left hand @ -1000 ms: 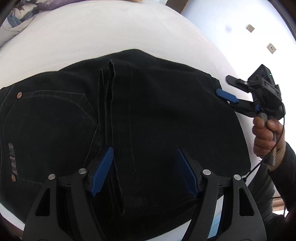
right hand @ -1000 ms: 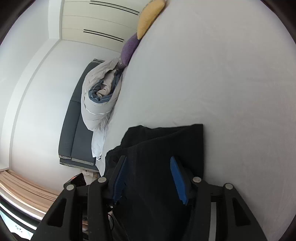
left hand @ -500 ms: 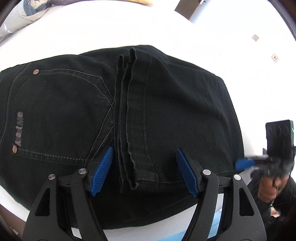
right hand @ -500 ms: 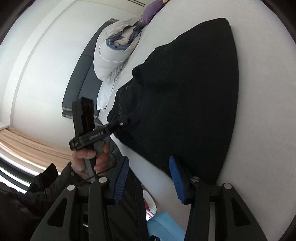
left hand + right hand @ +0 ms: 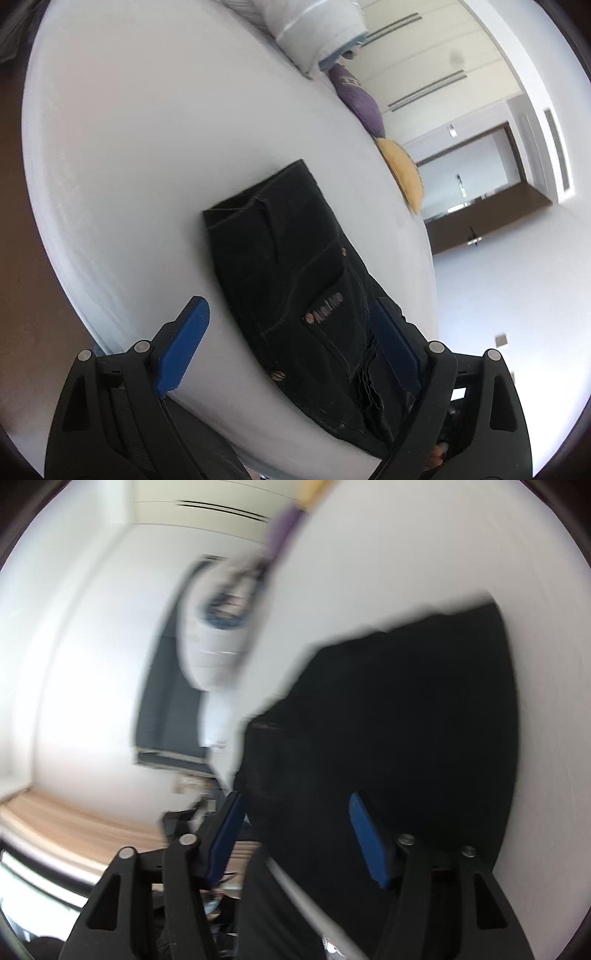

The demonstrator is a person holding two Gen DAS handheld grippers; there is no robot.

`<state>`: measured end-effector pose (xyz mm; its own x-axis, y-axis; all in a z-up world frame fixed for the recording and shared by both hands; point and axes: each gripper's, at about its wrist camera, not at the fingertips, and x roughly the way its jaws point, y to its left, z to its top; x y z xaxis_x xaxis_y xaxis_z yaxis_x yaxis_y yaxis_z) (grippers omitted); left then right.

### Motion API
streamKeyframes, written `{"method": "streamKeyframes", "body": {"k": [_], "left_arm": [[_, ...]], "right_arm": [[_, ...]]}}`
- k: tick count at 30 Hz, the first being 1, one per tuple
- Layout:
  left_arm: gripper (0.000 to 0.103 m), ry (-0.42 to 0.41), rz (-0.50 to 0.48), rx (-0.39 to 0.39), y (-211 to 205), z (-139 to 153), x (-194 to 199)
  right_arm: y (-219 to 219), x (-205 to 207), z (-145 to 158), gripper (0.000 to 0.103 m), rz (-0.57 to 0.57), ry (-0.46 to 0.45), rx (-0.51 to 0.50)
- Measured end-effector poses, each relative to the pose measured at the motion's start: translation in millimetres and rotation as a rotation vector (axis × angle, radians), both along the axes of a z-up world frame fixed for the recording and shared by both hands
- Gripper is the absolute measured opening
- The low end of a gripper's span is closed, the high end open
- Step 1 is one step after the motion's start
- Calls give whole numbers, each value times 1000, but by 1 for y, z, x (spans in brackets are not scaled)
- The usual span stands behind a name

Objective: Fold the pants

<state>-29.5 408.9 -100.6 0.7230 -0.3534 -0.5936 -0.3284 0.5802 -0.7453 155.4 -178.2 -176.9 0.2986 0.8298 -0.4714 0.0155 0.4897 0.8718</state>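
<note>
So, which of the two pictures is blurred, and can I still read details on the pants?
Right wrist view: heavy motion blur, pants only a dark smear. Left wrist view: mostly sharp, pocket stitching and label on the pants legible; fisheye bends the bed edge.

Both views low, near pants

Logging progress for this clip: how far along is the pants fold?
Looks nearly done: the black pants lie as a compact folded stack on the white bed. Nothing is in hand; the left gripper and right gripper are open. Possibly only tidying remains; the right view is blurred.
</note>
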Motion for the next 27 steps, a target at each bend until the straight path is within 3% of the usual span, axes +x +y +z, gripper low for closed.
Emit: {"method": "streamKeyframes", "body": {"k": [1,2,6,14,16,17,19,21,27], "left_arm": [[88,-2,10,-24,7,-3,-2],[88,-10,13,-60,12,-7,-3],[88,-8,6,-154,27,-24,3],[88,2,59,-278,13,-72,26],[87,15,50,-270,8,-83,32],[83,24,38,-255,5,-82,36],[62,57,25,-237,-1,-83,40],[30,84,29,-262,1,-89,40],[17,89,31,-209,-8,-75,46]], "right_arm": [[4,2,-12,35,-4,30,-43],[5,0,-16,21,-24,23,-71],[-1,-2,-22,22,-83,69,18],[10,0,-19,27,-65,61,-16],[9,-1,-19,27,-68,63,-8],[7,-2,-20,27,-68,63,-7],[6,-3,-20,27,-67,63,-9],[3,-7,-21,27,-64,62,-15],[8,-5,-16,27,-53,75,-72]]}}
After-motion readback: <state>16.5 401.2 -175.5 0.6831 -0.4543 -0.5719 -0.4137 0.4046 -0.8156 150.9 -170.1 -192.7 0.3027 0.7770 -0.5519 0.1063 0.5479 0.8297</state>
